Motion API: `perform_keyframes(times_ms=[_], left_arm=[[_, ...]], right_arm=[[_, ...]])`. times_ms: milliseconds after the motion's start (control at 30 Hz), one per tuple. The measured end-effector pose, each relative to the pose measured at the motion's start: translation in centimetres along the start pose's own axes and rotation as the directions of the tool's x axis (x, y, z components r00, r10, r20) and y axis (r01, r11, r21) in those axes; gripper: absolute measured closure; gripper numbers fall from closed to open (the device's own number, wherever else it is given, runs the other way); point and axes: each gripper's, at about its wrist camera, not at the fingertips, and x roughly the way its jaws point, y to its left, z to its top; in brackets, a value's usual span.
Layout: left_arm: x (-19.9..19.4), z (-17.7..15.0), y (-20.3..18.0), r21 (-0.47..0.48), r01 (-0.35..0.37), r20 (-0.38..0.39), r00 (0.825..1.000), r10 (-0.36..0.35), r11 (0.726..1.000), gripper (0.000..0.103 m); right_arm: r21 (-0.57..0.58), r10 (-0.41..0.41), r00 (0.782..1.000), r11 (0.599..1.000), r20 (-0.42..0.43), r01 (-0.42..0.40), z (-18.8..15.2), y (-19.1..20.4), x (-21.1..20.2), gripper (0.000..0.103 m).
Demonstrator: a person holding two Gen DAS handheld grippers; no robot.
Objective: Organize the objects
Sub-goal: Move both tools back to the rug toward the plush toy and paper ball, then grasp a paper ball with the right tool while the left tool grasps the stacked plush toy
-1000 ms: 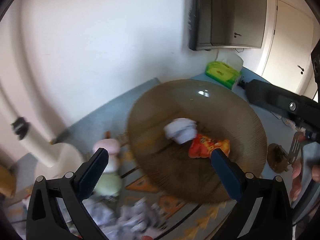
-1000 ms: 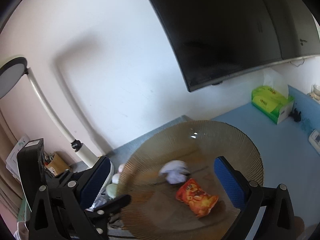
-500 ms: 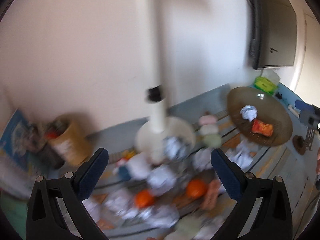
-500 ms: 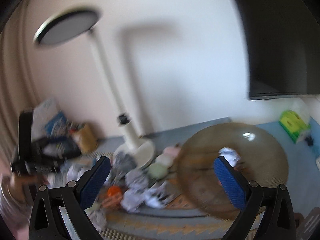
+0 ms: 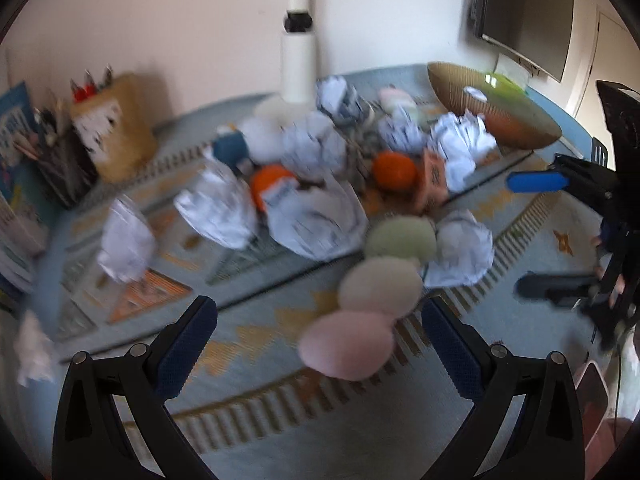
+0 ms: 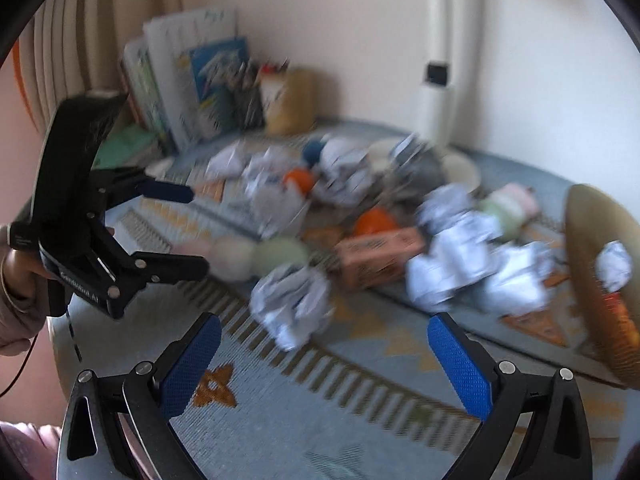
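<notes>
A blurred heap of crumpled paper balls (image 5: 316, 220), two orange balls (image 5: 394, 170) and an orange box (image 6: 378, 256) lies on the patterned mat. A row of three soft pastel puffs (image 5: 376, 284) lies just ahead of my open, empty left gripper (image 5: 316, 332). My right gripper (image 6: 324, 356) is open and empty, just short of a crumpled paper ball (image 6: 294, 304). The brown ribbed bowl (image 5: 492, 114) stands at the right, holding a paper ball (image 6: 612, 266) and an orange snack packet (image 6: 618, 312). Each gripper shows in the other's view, the left (image 6: 172, 228) and the right (image 5: 536, 232).
A white lamp post (image 5: 298, 40) with its round base stands behind the heap. A tan pencil holder (image 5: 114, 128) and books (image 6: 192, 84) stand at the back left. A dark screen (image 5: 524, 12) hangs on the wall at the right.
Both grippers swung left and down, away from the bowl and toward the heap on the mat. The bowl slid to the right edge of both views. Both stayed open.
</notes>
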Motion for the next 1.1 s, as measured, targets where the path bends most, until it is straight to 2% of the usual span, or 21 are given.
perform_keyframes(times_ms=[67,233,333,500,567,667,700,733,767,800,833,900,967,1100], left_arm=[[0.6,-0.2,-0.1,-0.011,0.016,-0.008,1.0,-0.016,1.0,0.001],[2.5,-0.6,0.2,-0.046,0.048,-0.036,0.998,-0.049,0.998,0.001],[2.9,-0.7,-0.2,-0.028,0.024,-0.023,0.999,-0.025,0.999,0.001],[3.3,-0.8,-1.1,0.003,-0.015,-0.038,0.999,0.015,1.0,0.001],[3.3,-0.8,-1.0,-0.004,-0.005,-0.036,0.999,0.005,1.0,0.001],[3.2,-0.8,-0.7,-0.015,0.011,-0.03,0.999,-0.011,1.0,0.001],[3.2,-0.7,-0.7,-0.015,0.01,-0.03,0.999,-0.01,1.0,0.001],[3.2,-0.7,-0.8,-0.013,0.008,-0.031,0.999,-0.008,1.0,0.001],[3.2,-0.7,-0.8,-0.01,0.011,-0.028,1.0,-0.012,1.0,0.004],[2.8,-0.8,-0.9,-0.004,0.03,-0.007,1.0,-0.03,1.0,0.035],[2.1,-0.8,-1.1,0.015,0.071,0.025,0.997,-0.072,0.997,0.058],[1.8,-0.9,-1.8,0.058,0.114,0.034,0.993,-0.116,0.992,0.062],[1.6,-0.9,-2.6,0.093,0.079,0.035,0.996,-0.083,0.993,0.062],[0.1,-1.0,-2.2,0.083,0.085,0.099,0.991,-0.093,0.993,0.063]], right_arm=[[0.001,0.01,1.0,1.0,-0.029,-0.01,-0.4,0.2,1.7,0.0],[0.03,0.021,0.999,0.999,-0.041,-0.02,-0.9,0.2,3.5,0.0],[0.043,0.018,0.997,0.999,-0.077,-0.015,-0.7,0.0,4.3,0.0],[0.118,0.059,0.996,0.992,-0.065,-0.051,-0.6,-0.8,4.3,0.0],[0.121,0.057,0.996,0.991,-0.064,-0.049,-0.5,-0.8,4.4,0.0],[0.111,0.031,0.997,0.994,-0.071,-0.023,-0.4,-0.6,4.5,0.006],[0.107,0.018,0.997,0.994,-0.072,-0.01,-0.4,-0.5,4.5,0.011],[0.108,0.003,0.998,0.994,-0.069,0.005,-0.3,-0.4,4.5,0.022],[0.111,-0.015,0.998,0.994,-0.064,0.022,-0.3,-0.5,4.4,0.032],[0.112,-0.023,0.998,0.993,-0.056,0.029,-0.3,-0.5,4.2,0.062],[0.109,-0.007,0.999,0.994,-0.039,0.011,-0.3,-0.5,3.9,0.068],[0.081,-0.012,1.0,0.997,0.002,0.012,-0.3,0.0,3.2,0.068],[0.051,-0.011,1.0,0.999,0.026,0.01,-0.3,0.6,2.8,0.068],[0.047,-0.018,0.995,0.999,0.094,0.013,-0.4,0.9,1.5,0.068]])
